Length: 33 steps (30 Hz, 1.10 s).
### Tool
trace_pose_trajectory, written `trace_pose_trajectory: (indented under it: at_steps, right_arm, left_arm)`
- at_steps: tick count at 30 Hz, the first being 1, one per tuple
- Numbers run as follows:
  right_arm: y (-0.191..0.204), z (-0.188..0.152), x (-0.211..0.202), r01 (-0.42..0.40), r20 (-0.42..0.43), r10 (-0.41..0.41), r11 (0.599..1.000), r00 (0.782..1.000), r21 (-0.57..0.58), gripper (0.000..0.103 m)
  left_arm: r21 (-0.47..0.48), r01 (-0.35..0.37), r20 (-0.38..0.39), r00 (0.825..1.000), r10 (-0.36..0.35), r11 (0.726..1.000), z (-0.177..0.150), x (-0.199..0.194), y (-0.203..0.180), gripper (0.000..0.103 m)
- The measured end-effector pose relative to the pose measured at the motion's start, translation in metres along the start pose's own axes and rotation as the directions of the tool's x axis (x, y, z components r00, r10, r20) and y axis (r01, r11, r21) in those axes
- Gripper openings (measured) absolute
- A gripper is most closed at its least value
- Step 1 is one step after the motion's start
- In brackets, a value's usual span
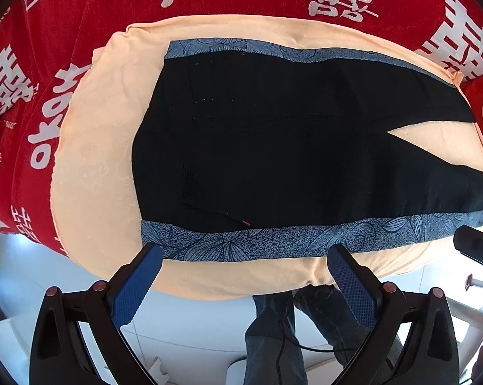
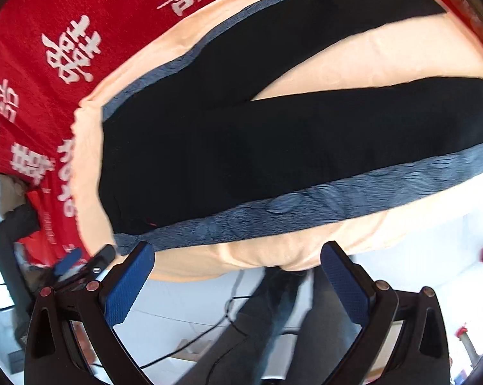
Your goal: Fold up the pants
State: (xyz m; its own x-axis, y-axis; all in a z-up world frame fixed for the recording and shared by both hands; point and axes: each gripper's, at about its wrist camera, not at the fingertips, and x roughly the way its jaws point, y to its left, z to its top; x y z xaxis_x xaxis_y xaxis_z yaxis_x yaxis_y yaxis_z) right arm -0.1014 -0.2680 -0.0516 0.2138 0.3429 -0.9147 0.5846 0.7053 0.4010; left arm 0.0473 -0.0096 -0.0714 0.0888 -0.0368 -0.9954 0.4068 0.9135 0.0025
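The black pants lie spread flat on a peach cloth, waistband toward 9 o'clock in the left wrist view and the two legs running off toward 3 o'clock, split by a wedge of bare peach. A blue-grey patterned stripe edges the near side of the pants, and a matching one lines the far side. The peach cloth sits on a red cover with white characters, which fills the view from 9 to 1 o'clock.

The left gripper hangs above the near edge at 6 o'clock, its blue-padded fingers wide apart and holding nothing, tips just short of the stripe. The right gripper is likewise spread and empty, over the peach margin. Bare peach cloth rings the pants on the waistband side and along the near edge.

The leg ends are cut off at 3 o'clock in both views. The right wrist view is motion-blurred, so the stripe pattern is smeared. Below the tabletop edge, a person's dark trousers and a cable show over pale floor.
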Motion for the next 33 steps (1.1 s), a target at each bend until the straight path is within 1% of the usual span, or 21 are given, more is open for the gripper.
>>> trace_pose_trajectory:
  at_steps: [2,3,5,7,8,10,11,12,13,17,18,19,20,22,23,26,28,31,32,33]
  right_arm:
    - [-0.005,0.001,0.012,-0.098,-0.015,0.098,0.995,0.995,0.01,0.103]
    - [-0.007,0.002,0.019,-0.162,-0.02,0.162,0.987,0.987,0.012,0.103]
    - [-0.013,0.001,0.033,-0.282,-0.031,0.282,0.959,0.959,0.009,0.103]
    - [-0.022,-0.003,0.052,-0.368,-0.055,0.369,0.929,0.928,0.024,0.103]
    - [-0.026,-0.004,0.06,-0.393,-0.065,0.395,0.919,0.916,0.037,0.101]
    - [-0.041,-0.012,0.087,-0.456,-0.096,0.464,0.885,0.881,0.093,0.088]
    - [-0.048,-0.014,0.099,-0.471,-0.104,0.482,0.874,0.87,0.118,0.073]
    - [-0.056,-0.017,0.112,-0.487,-0.113,0.504,0.861,0.856,0.147,0.068]
    - [-0.065,-0.021,0.123,-0.496,-0.114,0.516,0.852,0.849,0.167,0.067]
    - [-0.09,-0.025,0.149,-0.511,-0.085,0.536,0.833,0.84,0.211,0.067]
    - [-0.096,-0.026,0.153,-0.516,-0.077,0.542,0.828,0.837,0.22,0.067]
    - [-0.101,-0.026,0.157,-0.544,-0.067,0.571,0.807,0.818,0.231,0.067]
    - [-0.103,-0.026,0.156,-0.559,-0.064,0.587,0.795,0.807,0.234,0.067]
    - [-0.102,-0.024,0.157,-0.581,-0.064,0.606,0.784,0.793,0.217,0.067]
    - [-0.103,-0.023,0.157,-0.595,-0.056,0.618,0.773,0.784,0.219,0.067]
    - [-0.108,-0.015,0.156,-0.67,0.037,0.686,0.695,0.726,0.262,0.067]
    - [-0.106,-0.01,0.154,-0.706,0.086,0.712,0.659,0.697,0.261,0.067]
    - [-0.105,-0.007,0.163,-0.721,0.088,0.732,0.632,0.676,0.285,0.066]
    - [-0.106,-0.008,0.165,-0.725,0.095,0.736,0.62,0.67,0.301,0.063]
    - [-0.106,-0.009,0.165,-0.72,0.095,0.734,0.619,0.672,0.314,0.057]
  left_arm:
    - [-0.038,0.05,0.014,0.999,-0.049,0.998,-0.001,0.011,0.006,0.103]
    - [-0.062,0.081,0.023,0.997,-0.079,0.995,-0.002,0.015,0.01,0.103]
    - [-0.132,0.163,0.048,0.986,-0.158,0.978,-0.006,0.027,0.024,0.103]
    - [-0.197,0.249,0.073,0.968,-0.239,0.948,-0.013,0.037,0.037,0.103]
    - [-0.225,0.288,0.085,0.958,-0.275,0.931,-0.017,0.044,0.044,0.103]
    - [-0.265,0.334,0.1,0.942,-0.319,0.905,-0.027,0.057,0.054,0.103]
    - [-0.282,0.35,0.099,0.937,-0.336,0.893,-0.032,0.065,0.058,0.103]
    - [-0.298,0.363,0.092,0.932,-0.352,0.883,-0.037,0.074,0.062,0.103]
    - [-0.312,0.371,0.084,0.928,-0.364,0.875,-0.043,0.081,0.064,0.103]
    - [-0.366,0.404,0.073,0.911,-0.407,0.838,-0.055,0.108,0.071,0.103]
    - [-0.374,0.407,0.073,0.909,-0.411,0.833,-0.056,0.114,0.072,0.103]
    - [-0.381,0.41,0.073,0.907,-0.415,0.829,-0.057,0.117,0.073,0.103]
    - [-0.388,0.415,0.074,0.904,-0.421,0.823,-0.058,0.121,0.074,0.103]
    - [-0.401,0.428,0.071,0.896,-0.438,0.81,-0.058,0.126,0.074,0.103]
    - [-0.404,0.429,0.071,0.895,-0.44,0.808,-0.057,0.127,0.074,0.103]
    - [-0.397,0.442,0.073,0.889,-0.453,0.804,-0.053,0.126,0.073,0.103]
    - [-0.387,0.454,0.074,0.883,-0.464,0.803,-0.051,0.126,0.072,0.103]
    - [-0.376,0.457,0.067,0.881,-0.468,0.806,-0.046,0.124,0.068,0.103]
    - [-0.376,0.455,0.066,0.882,-0.467,0.807,-0.044,0.124,0.067,0.103]
    - [-0.379,0.457,0.067,0.881,-0.469,0.804,-0.044,0.123,0.066,0.103]
